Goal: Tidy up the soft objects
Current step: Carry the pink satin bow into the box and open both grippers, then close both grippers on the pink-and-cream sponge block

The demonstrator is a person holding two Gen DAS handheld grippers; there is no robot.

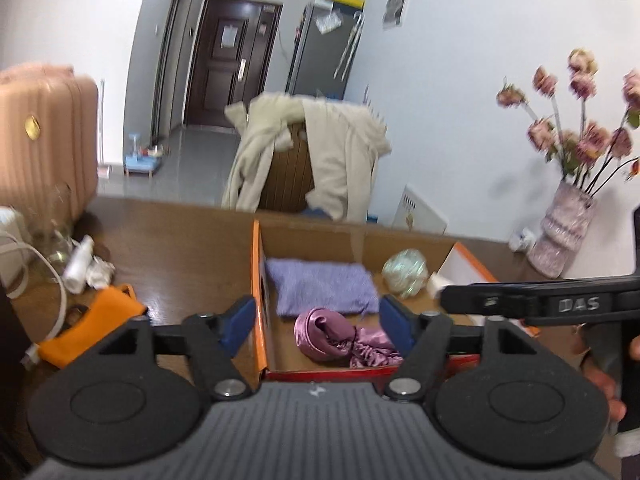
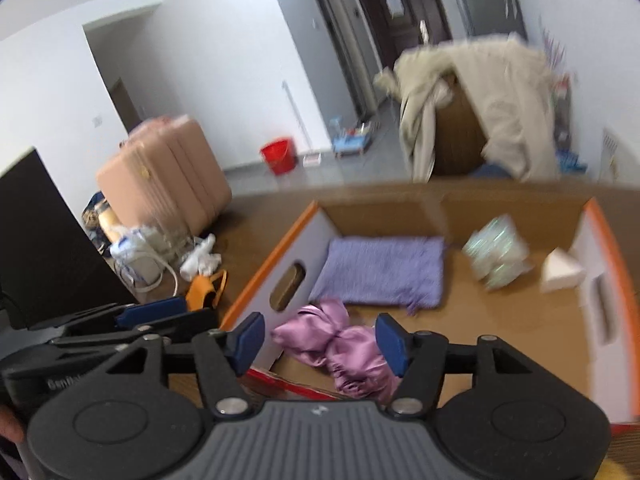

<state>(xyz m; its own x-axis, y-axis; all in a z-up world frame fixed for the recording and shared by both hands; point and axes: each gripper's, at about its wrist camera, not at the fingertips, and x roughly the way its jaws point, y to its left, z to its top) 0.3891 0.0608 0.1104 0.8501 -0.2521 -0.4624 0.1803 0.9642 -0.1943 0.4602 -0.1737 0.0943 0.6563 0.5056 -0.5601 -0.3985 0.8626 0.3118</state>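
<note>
An orange-edged cardboard box (image 1: 256, 280) (image 2: 272, 248) stands on the brown table. Inside lie a folded lilac cloth (image 1: 320, 288) (image 2: 384, 272), a crumpled pink satin cloth (image 1: 340, 338) (image 2: 344, 348), a pale green crinkled ball (image 1: 404, 272) (image 2: 500, 256) and a white wedge (image 2: 560, 272). My left gripper (image 1: 318, 326) is open and empty, above the box's near edge, straddling the pink cloth. My right gripper (image 2: 320, 338) is open and empty, just above the pink cloth. The right gripper shows in the left wrist view (image 1: 540, 300), and the left gripper in the right wrist view (image 2: 152, 312).
An orange pouch (image 1: 92, 320) (image 2: 206, 286), white crumpled paper (image 1: 88, 268), cables and a glass lie left of the box. A vase of dried roses (image 1: 564, 232) stands at the table's right. A pink suitcase (image 2: 168, 172) and a chair with a beige coat (image 1: 312, 152) stand beyond.
</note>
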